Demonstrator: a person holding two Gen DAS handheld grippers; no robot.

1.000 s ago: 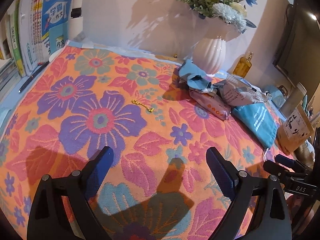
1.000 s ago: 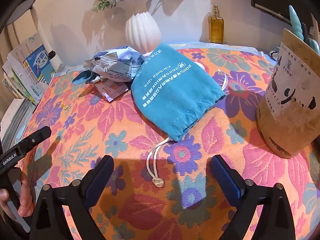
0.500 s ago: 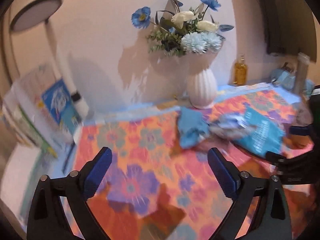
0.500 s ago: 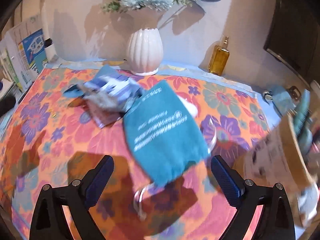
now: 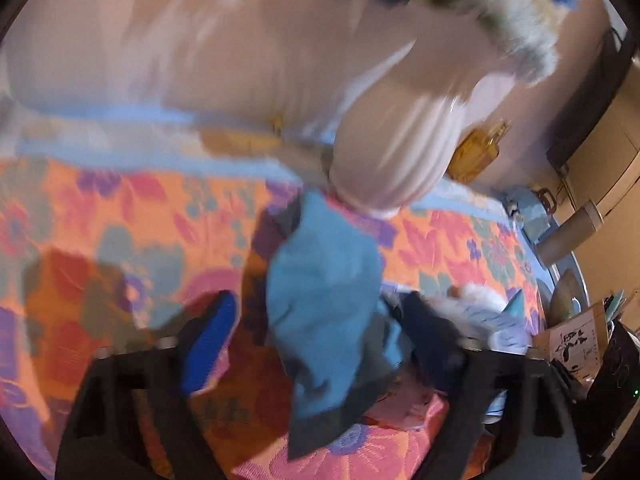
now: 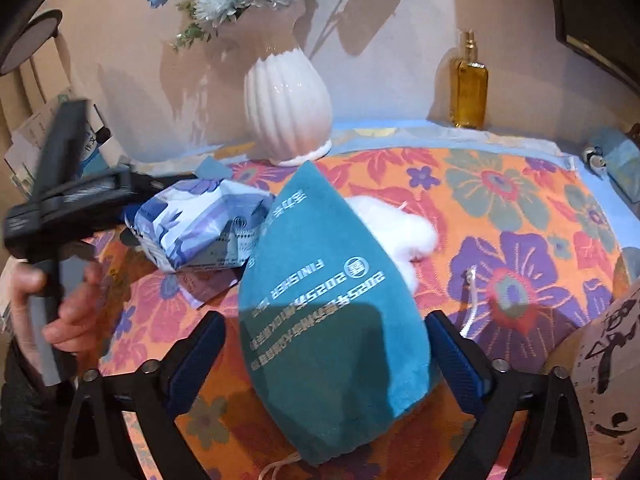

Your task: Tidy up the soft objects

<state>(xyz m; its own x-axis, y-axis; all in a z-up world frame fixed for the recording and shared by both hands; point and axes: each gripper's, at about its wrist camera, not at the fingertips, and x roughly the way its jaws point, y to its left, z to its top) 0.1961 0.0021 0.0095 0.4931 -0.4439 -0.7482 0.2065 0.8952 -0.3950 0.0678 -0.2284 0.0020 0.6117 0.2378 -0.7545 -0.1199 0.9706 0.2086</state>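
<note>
Both grippers wide open, nothing gripped.

Right gripper point(image 6: 324, 364): fingers straddle the teal drawstring fabric pouch with white print point(image 6: 328, 312), lying flat on the orange floral tablecloth point(image 6: 520, 208). Pouch's gathered mouth end points toward the camera, cord point(image 6: 470, 304) trailing off on the right. Jaws stand at the pouch's edges on both sides; contact unclear, no squeeze visible. Looks like a line-up for a pinch across the mouth end.

Left gripper point(image 5: 320, 344): view badly motion-blurred. Fingers open on either side of a crumpled light-blue cloth point(image 5: 320, 300), just in front of the white ribbed ceramic vase point(image 5: 396, 152). Can't tell if the pads touch the cloth.

Soft stuff sits clustered by the vase: blue-and-white printed plastic packet point(image 6: 200, 224) over a pink packet point(image 6: 208, 284), white fluffy thing point(image 6: 396, 228) half under the pouch. Clustering fits an unsorted pile, so each hand is taking one item from its own side.

Judgement: early, pre-grasp on both. Risk: vase and the amber glass bottle point(image 6: 468, 80) are near the left hand's reach; cloth is limp, will drape when lifted.
</note>
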